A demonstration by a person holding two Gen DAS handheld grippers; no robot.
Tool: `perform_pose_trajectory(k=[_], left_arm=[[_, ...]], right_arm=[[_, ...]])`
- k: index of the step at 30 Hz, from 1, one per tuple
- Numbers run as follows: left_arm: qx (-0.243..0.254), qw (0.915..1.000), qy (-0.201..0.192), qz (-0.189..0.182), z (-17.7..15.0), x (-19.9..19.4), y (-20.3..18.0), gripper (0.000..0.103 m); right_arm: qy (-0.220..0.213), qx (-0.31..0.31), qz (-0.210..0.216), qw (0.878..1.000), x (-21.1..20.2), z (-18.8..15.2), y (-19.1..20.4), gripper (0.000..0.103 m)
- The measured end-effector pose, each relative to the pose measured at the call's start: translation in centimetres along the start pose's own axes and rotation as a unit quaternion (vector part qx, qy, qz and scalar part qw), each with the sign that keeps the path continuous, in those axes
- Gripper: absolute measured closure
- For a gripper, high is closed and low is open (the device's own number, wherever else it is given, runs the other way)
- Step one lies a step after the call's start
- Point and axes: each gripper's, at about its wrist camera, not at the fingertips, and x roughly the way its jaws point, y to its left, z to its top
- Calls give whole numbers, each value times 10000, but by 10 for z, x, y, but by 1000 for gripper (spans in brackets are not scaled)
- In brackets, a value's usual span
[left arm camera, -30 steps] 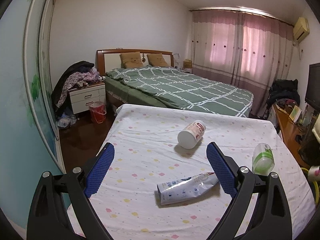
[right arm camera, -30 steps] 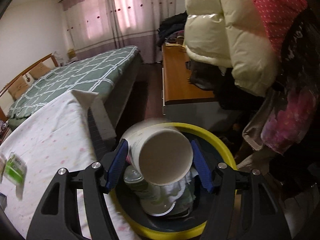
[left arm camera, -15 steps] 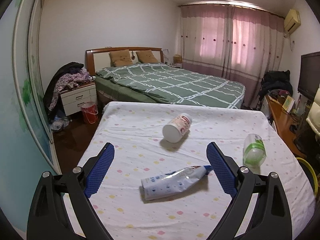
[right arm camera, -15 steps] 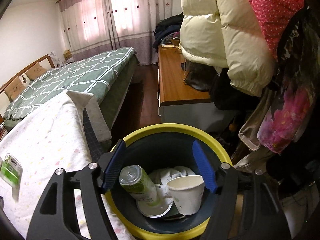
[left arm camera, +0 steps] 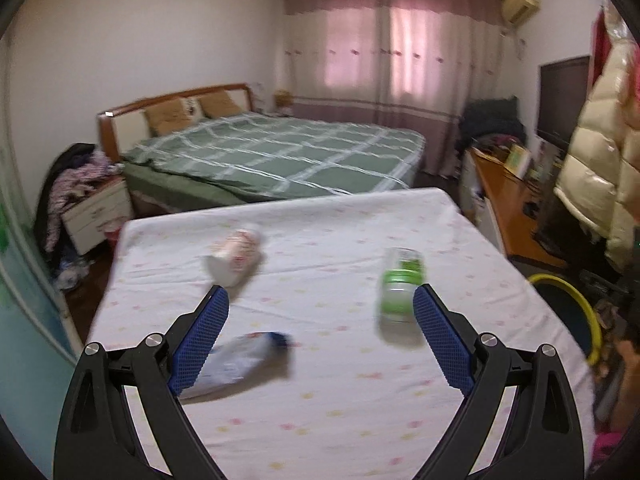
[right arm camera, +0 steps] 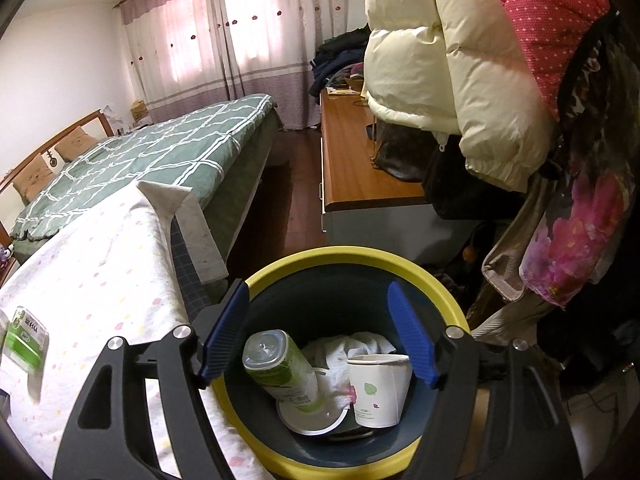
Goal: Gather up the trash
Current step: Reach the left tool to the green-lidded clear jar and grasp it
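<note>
Trash on the spotted sheet [left arm camera: 320,380], left wrist view, all blurred by motion. Green-and-white bottle [left arm camera: 400,292] lies on its side just inside the right finger of the left gripper [left arm camera: 320,336], level with that fingertip; whether it touches the pad cannot be told. Crumpled blue-and-white pouch [left arm camera: 240,360] lies flat beside the left finger, its near end hidden behind the blue pad. White jar with a red label [left arm camera: 236,256] lies on its side ahead of the left fingertip, further along the sheet. Left gripper: jaws spread wide, nothing between the pads.

Right wrist view: right gripper [right arm camera: 316,336] hangs directly over the trash bin [right arm camera: 360,256], dark inside with a yellow rim. Jaws parted, nothing held; both blue pads sit within the rim's outline. In the bin, between and below the pads: a green bottle [right arm camera: 280,368] leaning toward the left finger, a paper cup [right arm camera: 378,388] upright near the right finger, crumpled white paper [right arm camera: 344,352] behind them, a white lid [right arm camera: 312,416] at the bottom. The same green-and-white bottle [right arm camera: 24,336] shows on the sheet far left of the left finger.

Surroundings: green checked bed [left arm camera: 272,160] beyond the sheet, wooden desk [right arm camera: 352,160] ahead of the bin, cream puffer jacket [right arm camera: 440,60] hanging above right, pink curtains [left arm camera: 380,52] at the far wall.
</note>
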Motion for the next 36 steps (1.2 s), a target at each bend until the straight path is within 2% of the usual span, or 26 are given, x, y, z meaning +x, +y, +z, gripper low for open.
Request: perform_pose_trajectory(k=[5,9,17,27,31,36], left_arm=[[287,9989,309,-204,8,27,-36,11],[365,9953,860,-257,12,69,-56,11],[224,9846,1690,-379,10,142,-61,13],[187,9801,1941,-362,10,178,-65,35],[200,9778,2039,-445,12,184,-69,51],[269,9783,2008,-442,12,181,-75,51]], right_arm=[[38,3,43,10000,2,0,-1,34],[26,-57,62,10000,2,0,2,34],[57,-52,148,9999,4,1,2,34],[77,-68,211,9997,5,1,3,34],[82,-56,222,9997,5,1,3,34],[78,-58,219,9997,5,1,3,34]])
